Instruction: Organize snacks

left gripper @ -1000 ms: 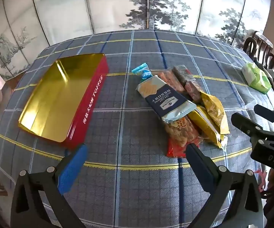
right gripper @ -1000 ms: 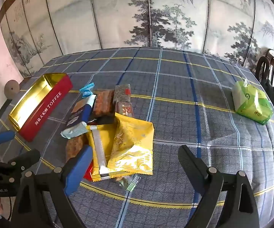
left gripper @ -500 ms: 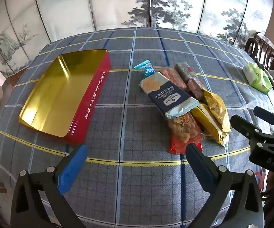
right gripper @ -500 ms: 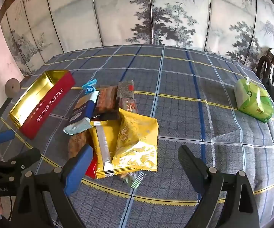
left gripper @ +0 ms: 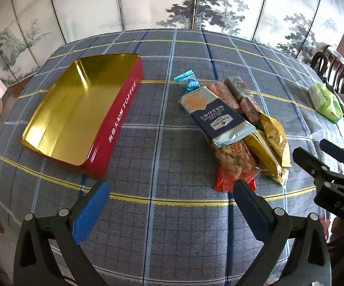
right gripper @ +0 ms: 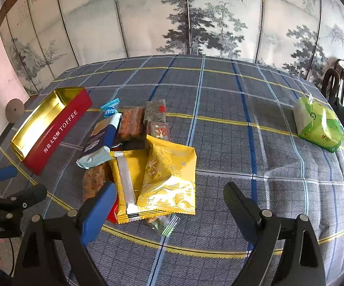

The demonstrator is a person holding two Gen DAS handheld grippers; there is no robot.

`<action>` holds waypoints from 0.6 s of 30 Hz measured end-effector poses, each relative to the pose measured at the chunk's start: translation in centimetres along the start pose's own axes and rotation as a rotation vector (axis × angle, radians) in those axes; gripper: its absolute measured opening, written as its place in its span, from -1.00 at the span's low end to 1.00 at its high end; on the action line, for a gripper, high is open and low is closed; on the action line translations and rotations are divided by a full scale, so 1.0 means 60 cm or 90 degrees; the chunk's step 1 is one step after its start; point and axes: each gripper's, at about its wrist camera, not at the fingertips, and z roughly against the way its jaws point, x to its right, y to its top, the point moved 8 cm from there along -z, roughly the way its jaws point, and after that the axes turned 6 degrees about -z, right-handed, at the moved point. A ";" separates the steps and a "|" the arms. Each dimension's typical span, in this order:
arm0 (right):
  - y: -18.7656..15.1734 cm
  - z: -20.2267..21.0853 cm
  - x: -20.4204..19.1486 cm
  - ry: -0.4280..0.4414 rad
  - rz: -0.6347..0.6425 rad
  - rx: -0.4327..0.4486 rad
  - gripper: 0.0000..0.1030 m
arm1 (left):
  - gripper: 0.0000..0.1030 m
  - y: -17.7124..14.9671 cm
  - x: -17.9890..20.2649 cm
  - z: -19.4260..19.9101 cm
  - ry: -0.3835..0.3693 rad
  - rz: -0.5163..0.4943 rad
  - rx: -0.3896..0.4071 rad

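Plaid tablecloth (left gripper: 162, 152), toffee tin (left gripper: 110, 128), snack pile (right gripper: 148, 157)

Red/gold tin (left gripper: 114, 121), yellow packs (right gripper: 169, 178), blue plaid cloth (right gripper: 219, 124).

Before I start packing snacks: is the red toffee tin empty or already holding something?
Empty. The red toffee tin lies open with its whole gold floor bare; the snack pile sits beside it on the tablecloth.

Both grippers, left gripper (left gripper: 169, 205) and right gripper (right gripper: 168, 202), are black plastic with blue textured pads (left gripper: 89, 214), silver screws (left gripper: 63, 212) and white lettering.
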 end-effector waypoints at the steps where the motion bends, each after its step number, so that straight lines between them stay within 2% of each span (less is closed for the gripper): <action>1: -0.001 -0.001 0.001 0.001 -0.002 -0.001 0.81 | 0.99 -0.001 0.001 0.000 -0.003 0.001 -0.001; 18: -0.003 0.001 -0.002 0.012 0.003 -0.004 0.81 | 0.97 0.000 0.001 -0.006 0.009 0.003 -0.007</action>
